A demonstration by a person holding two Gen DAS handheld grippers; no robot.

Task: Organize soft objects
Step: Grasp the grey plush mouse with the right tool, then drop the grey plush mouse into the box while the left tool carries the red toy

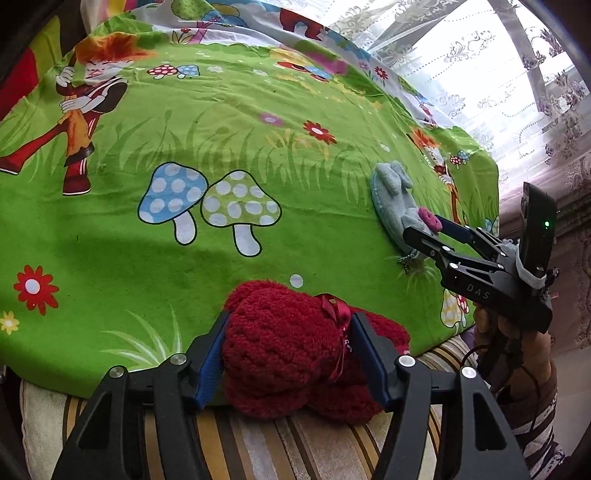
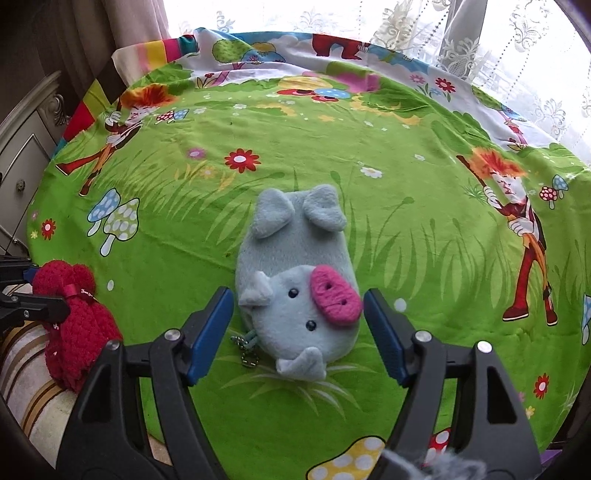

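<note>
A pale cabinet (image 2: 26,155) with ornate trim stands at far left beside a dark curtain (image 2: 122,26). A bright green cartoon sheet (image 2: 295,122), printed with mushrooms, flowers and grass, covers the bed; a striped cushion (image 2: 26,373) shows at its near left edge. There the left gripper (image 1: 288,354) has its jaws pressed on a red knitted toy (image 1: 280,350). Right of it, a grey plush pig (image 2: 295,291) lies flat on the sheet between the right gripper's (image 2: 298,332) open jaws, untouched. White lace curtains (image 2: 498,40) fill the far right.
</note>
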